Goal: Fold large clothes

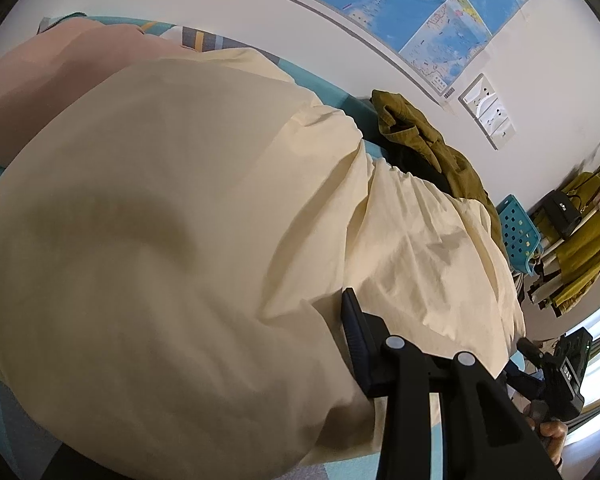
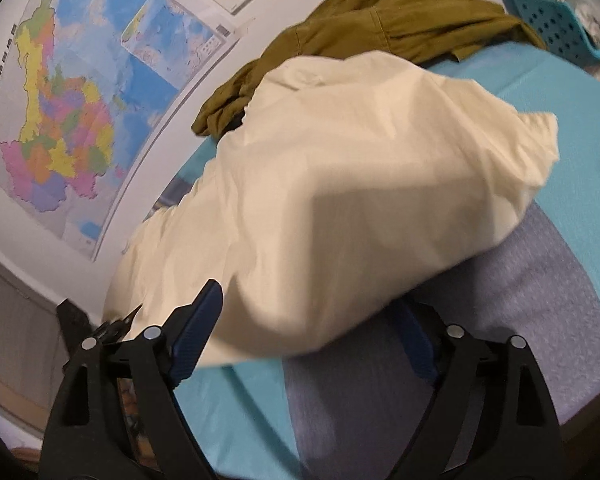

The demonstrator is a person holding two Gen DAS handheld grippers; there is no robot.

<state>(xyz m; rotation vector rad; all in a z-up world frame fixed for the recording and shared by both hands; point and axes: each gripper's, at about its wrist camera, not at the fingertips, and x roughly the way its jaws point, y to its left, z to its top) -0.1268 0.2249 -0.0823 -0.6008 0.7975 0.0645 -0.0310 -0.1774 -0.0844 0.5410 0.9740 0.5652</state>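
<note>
A large cream garment (image 1: pixel 188 208) lies spread over the teal bed and fills most of the left wrist view. Only one finger (image 1: pixel 356 340) of my left gripper shows; the cream cloth drapes over where the other would be, so I cannot tell its state. In the right wrist view the cream garment (image 2: pixel 340 200) is bunched up and its near edge hangs between my right gripper's (image 2: pixel 308 344) wide-apart fingers. The right gripper is open. The right gripper also shows in the left wrist view (image 1: pixel 556 372).
An olive-green garment (image 2: pixel 396 28) lies heaped behind the cream one by the wall. A pink cloth (image 1: pixel 40 80) lies at the far end of the bed. A teal perforated basket (image 2: pixel 556 12) sits beside the bed. A grey-blue patch (image 2: pixel 500 320) covers the teal sheet (image 2: pixel 560 92).
</note>
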